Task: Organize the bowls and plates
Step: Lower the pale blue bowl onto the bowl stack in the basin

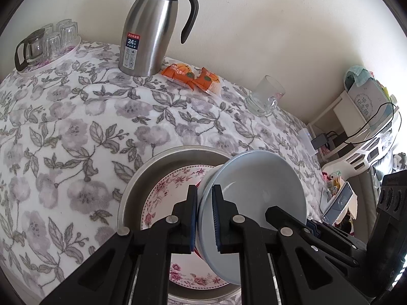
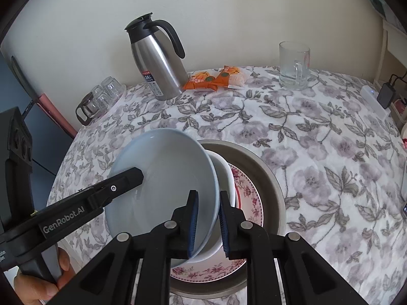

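A pale blue bowl (image 1: pixel 254 178) (image 2: pixel 165 165) is tilted over a white bowl (image 2: pixel 223 170) with a red outside. Both sit on a pink-flowered plate (image 1: pixel 165 193) (image 2: pixel 251 203) inside a steel basin (image 1: pixel 142 172) (image 2: pixel 267 172). My left gripper (image 1: pixel 204 195) is shut on the blue bowl's rim; one of its fingers (image 2: pixel 127 178) shows inside the bowl in the right wrist view. My right gripper (image 2: pixel 208 203) straddles the opposite rim, its jaws slightly apart and loose around it. One of its fingers (image 1: pixel 279 216) reaches into the bowl. A hand (image 2: pixel 51 279) holds the left gripper's handle.
On the flowered tablecloth stand a steel thermos jug (image 1: pixel 150 33) (image 2: pixel 157 63), orange snack packets (image 1: pixel 190 73) (image 2: pixel 211 78), a glass mug (image 1: pixel 264 96) (image 2: pixel 293 66) and a tray of glasses (image 1: pixel 48 43) (image 2: pixel 101 99). Shelves (image 1: pixel 368 127) and a power strip (image 2: pixel 374 101) lie past the table's right edge.
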{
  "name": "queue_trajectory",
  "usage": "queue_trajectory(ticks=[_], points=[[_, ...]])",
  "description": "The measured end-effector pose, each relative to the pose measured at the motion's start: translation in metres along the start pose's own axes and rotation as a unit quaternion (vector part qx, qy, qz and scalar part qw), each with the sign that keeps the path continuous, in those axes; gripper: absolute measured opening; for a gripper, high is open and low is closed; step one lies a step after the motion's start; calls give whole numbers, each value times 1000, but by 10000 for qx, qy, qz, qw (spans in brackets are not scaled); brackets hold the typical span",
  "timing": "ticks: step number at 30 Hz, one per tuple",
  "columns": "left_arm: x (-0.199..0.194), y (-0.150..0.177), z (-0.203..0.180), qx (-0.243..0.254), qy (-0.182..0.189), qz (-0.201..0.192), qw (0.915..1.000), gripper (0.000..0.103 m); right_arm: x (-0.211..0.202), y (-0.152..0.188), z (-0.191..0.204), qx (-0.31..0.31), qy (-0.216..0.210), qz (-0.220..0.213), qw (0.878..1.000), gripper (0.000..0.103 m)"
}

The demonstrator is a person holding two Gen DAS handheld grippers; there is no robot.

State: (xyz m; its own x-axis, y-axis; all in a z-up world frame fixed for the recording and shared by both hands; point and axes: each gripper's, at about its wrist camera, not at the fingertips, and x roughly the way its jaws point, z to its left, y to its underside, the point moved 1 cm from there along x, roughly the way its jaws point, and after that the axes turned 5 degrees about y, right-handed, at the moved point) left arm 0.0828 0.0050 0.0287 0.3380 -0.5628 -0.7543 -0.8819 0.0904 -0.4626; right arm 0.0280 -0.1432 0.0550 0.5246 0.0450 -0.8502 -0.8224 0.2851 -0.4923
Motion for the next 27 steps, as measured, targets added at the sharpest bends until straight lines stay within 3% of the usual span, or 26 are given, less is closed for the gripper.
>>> queue_trajectory(ticks=[14,18,27], points=[[0,2,1,9,-28,24,10000,11,-6,-1,-1,9,55,-102,9999,23],[-3,2,1,4,24,-43,10000,7,-15,-3,-2,-59,461,-289,9985,46],[-2,2,-2,61,-62,-32,10000,7,-11,-2,-4,-43,389,-183,9991,46]])
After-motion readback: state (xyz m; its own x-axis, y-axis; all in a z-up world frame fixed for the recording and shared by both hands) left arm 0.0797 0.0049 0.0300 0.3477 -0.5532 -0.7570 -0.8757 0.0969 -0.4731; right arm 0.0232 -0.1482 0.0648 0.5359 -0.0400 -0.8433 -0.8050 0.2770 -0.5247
